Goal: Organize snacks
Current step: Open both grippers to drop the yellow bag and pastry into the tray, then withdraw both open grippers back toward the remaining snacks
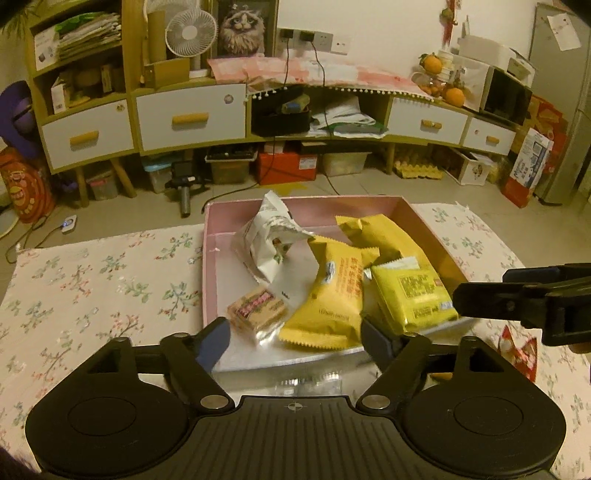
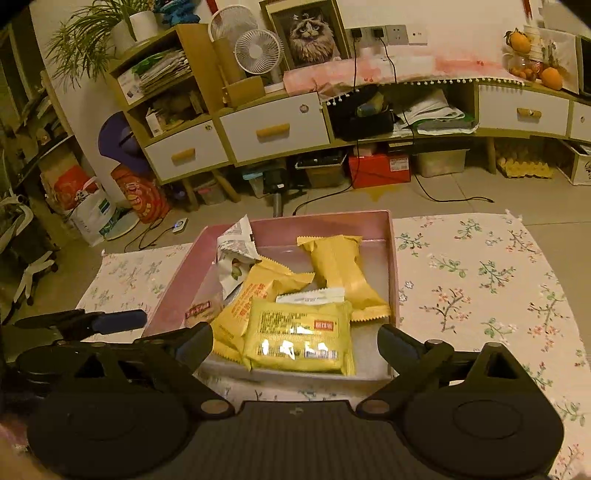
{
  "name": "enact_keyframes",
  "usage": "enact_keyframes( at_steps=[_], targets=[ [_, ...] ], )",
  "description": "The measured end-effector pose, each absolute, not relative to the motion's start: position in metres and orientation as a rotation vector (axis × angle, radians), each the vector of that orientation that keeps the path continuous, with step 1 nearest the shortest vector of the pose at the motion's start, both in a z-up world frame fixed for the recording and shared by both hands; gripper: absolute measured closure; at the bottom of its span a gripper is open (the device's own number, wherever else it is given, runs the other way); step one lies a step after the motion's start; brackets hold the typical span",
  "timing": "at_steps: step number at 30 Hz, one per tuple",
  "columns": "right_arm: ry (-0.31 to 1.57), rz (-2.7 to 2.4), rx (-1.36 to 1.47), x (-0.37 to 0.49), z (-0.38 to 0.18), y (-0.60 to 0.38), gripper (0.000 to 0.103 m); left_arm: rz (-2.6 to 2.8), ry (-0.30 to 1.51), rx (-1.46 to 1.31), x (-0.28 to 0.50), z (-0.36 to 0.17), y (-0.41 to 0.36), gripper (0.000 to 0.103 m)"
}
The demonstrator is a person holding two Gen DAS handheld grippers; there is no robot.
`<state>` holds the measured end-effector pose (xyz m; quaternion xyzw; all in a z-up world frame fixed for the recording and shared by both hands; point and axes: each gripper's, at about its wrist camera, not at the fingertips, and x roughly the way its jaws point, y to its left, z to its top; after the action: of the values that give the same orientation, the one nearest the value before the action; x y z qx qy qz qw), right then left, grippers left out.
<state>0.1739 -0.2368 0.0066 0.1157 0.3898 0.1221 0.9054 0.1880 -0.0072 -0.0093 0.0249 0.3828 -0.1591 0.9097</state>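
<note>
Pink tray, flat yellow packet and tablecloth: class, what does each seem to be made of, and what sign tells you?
Pink tray: probably cardboard; thin, stiff matt walls, shinier floor.
Flat yellow packet: glossy plastic film; bright glare, crimped ends.
Tablecloth: seemingly woven fabric; matt floral print, frayed corner.

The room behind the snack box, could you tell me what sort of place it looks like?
Most likely a lived-in home living room: a low sideboard with white drawers, a framed cat picture beside a desk fan, and oranges on its cloth-covered top.

snack packets (image 1: 334, 295) in pink tray (image 1: 210, 236)
</note>
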Motion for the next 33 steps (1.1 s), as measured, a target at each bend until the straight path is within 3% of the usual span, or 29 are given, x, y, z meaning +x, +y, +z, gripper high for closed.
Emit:
enact_keyframes(
  at_steps=[8,33],
  targets=[
    [0.808,0.245,0.222,0.148,0.01,-0.237,0.028,-0.323,0.805,0.06,0.155,-0.012,0.009,0.01],
    [0.809,0.224,-0.037,0.072,-0.027,-0.238,0.026,-0.197,0.788,0.006,0.086,-0.055,0.066,0.006]
  ],
)
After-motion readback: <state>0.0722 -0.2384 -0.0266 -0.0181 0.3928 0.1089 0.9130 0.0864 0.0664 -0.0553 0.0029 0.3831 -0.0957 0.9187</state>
